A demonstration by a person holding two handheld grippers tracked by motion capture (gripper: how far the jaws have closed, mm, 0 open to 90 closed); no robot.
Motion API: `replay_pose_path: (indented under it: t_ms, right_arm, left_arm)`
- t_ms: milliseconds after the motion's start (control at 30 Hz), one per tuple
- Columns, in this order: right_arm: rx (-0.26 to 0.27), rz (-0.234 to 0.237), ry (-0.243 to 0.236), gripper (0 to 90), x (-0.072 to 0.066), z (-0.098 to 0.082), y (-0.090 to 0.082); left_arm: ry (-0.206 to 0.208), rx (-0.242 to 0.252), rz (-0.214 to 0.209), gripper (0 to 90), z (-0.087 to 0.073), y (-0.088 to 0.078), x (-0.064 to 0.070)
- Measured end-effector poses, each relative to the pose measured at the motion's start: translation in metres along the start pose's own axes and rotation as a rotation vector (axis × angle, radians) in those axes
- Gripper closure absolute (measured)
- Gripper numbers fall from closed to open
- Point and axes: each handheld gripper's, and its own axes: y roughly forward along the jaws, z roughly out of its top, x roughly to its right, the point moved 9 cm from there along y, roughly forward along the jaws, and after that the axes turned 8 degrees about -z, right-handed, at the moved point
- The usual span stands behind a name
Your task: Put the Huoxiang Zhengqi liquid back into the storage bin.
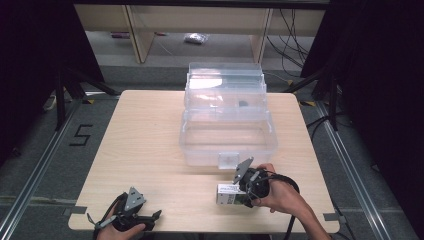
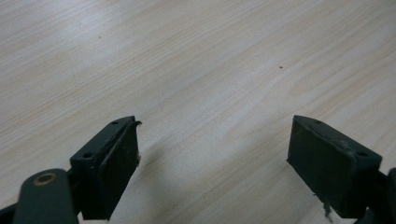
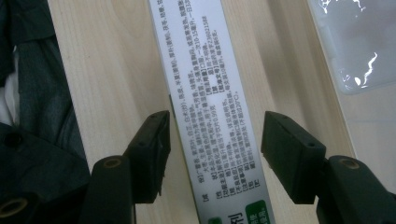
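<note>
A long white carton [image 1: 226,194] with small black print and a green mark lies flat near the table's front edge. My right gripper [image 1: 241,196] points down over it. In the right gripper view the carton [image 3: 201,56] runs between the two jaws of the right gripper [image 3: 215,135], with a thin gap on each side, so the pads are not pressing on it. My left gripper [image 1: 156,216] rests at the front left corner. In the left gripper view the left gripper [image 2: 215,140] stands wide open over bare wood.
A clear plastic storage box [image 1: 227,145] with its lid thrown back stands at the table's middle back; its front latch is close to the right hand. A corner of the storage box [image 3: 355,46] lies just beyond the carton. A dark sleeve [image 3: 42,116] is at the left.
</note>
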Motion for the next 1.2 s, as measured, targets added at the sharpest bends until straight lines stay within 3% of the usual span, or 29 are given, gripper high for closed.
replay_pose_path:
  t_ms: [67, 133, 167, 233, 267, 300, 333, 367, 600, 633, 733, 767, 800, 867, 1000, 1033, 1100, 1200]
  right_arm:
    - [0.006, 0.005, -0.030, 43.8, 0.002, 0.002, 0.002]
    - [-0.014, 0.004, -0.011, 44.9, 0.001, 0.002, 0.001]
    - [-0.003, 0.005, -0.036, 45.0, 0.001, 0.004, 0.002]
    - [-0.048, -0.001, 0.013, 45.6, -0.001, 0.001, 0.001]
    - [-0.025, 0.005, -0.043, 45.8, 0.001, 0.004, 0.004]
    - [-0.057, 0.001, 0.000, 46.3, -0.002, 0.001, 0.003]
    - [-0.027, 0.010, -0.049, 46.7, 0.000, 0.004, 0.005]
    - [-0.027, 0.010, -0.049, 46.7, 0.000, 0.004, 0.005]
    - [-0.086, -0.001, -0.027, 50.6, 0.000, 0.000, 0.008]
    - [-0.088, 0.006, -0.021, 51.9, -0.001, 0.000, 0.008]
    - [-0.091, 0.012, -0.085, 54.1, 0.001, 0.000, 0.010]
    - [-0.101, 0.012, -0.073, 54.6, 0.001, -0.001, 0.010]
    - [-0.106, 0.013, -0.066, 55.4, 0.000, -0.001, 0.009]
    - [-0.098, 0.020, -0.060, 56.2, -0.002, 0.000, 0.010]
    - [-0.088, 0.025, -0.102, 57.7, 0.001, 0.001, 0.012]
    - [-0.091, 0.030, -0.093, 58.1, -0.001, 0.001, 0.011]
    - [-0.097, 0.036, -0.082, 58.6, -0.002, 0.000, 0.011]
    - [-0.115, 0.032, -0.110, 61.1, 0.000, -0.001, 0.010]
  left_arm:
    - [0.004, 0.001, 0.001, 15.8, 0.000, 0.000, 0.000]
    - [0.002, 0.001, 0.001, 15.8, 0.000, 0.000, 0.000]
    - [-0.001, 0.003, 0.003, 15.9, 0.000, 0.000, 0.000]
    - [0.005, 0.019, 0.026, 15.8, 0.002, 0.002, -0.002]
    - [0.004, 0.011, 0.018, 15.8, 0.001, 0.001, -0.001]
    - [-0.002, 0.022, 0.003, 15.9, 0.002, 0.001, 0.000]
    - [-0.002, 0.022, 0.003, 15.8, 0.002, 0.001, 0.000]
    - [0.002, 0.002, -0.003, 15.8, 0.000, 0.000, 0.000]
    - [-0.003, 0.004, -0.004, 15.8, 0.000, 0.000, 0.001]
    - [-0.028, 0.031, -0.004, 15.9, 0.002, 0.002, 0.003]
    - [-0.008, 0.005, -0.005, 15.8, 0.000, 0.001, 0.002]
    - [-0.036, 0.036, 0.002, 15.8, 0.003, 0.003, 0.003]
    - [0.004, 0.024, 0.003, 15.8, 0.003, 0.002, 0.000]
    - [-0.031, 0.033, -0.007, 15.8, 0.002, 0.003, 0.004]
    - [-0.025, 0.034, -0.005, 15.9, 0.002, 0.003, 0.003]
    - [-0.012, 0.021, -0.005, 15.8, 0.002, 0.002, 0.002]
    - [-0.034, 0.031, -0.005, 15.8, 0.002, 0.003, 0.003]
    - [-0.021, 0.015, -0.002, 15.8, 0.000, 0.002, 0.002]
